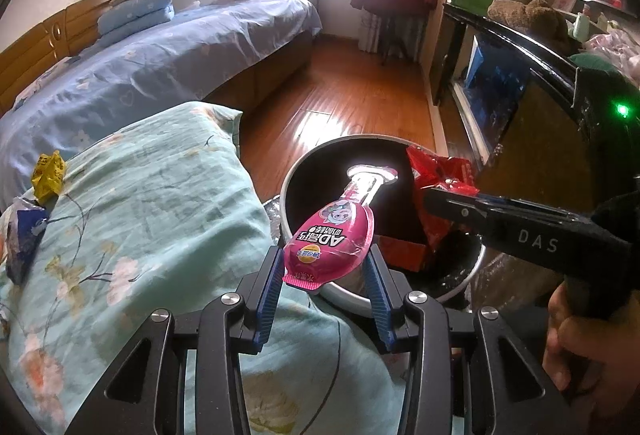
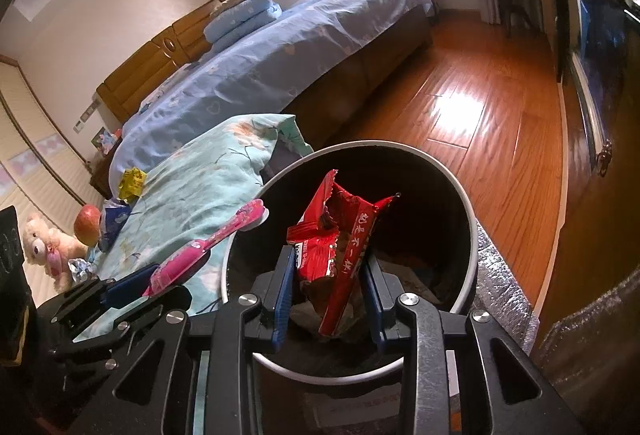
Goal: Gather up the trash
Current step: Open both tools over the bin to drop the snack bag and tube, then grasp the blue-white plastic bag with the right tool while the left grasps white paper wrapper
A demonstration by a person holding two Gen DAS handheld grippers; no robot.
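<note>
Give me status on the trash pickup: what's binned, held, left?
Binned: can't confirm; bin interior is dark. In hand: left gripper shut on the pink pouch, right gripper shut on the red wrapper, both over the bin. Left: yellow wrapper and blue wrapper on the floral quilt.

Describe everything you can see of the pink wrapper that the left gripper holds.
The pink wrapper is a glossy plastic pouch shaped like a bottle, with a cartoon face, white letters and a silvery neck. It looks flat and empty. The left gripper pinches its wide bottom end between blue fingers. Its neck points forward over the open trash bin, beside the red wrapper in the right gripper.
</note>
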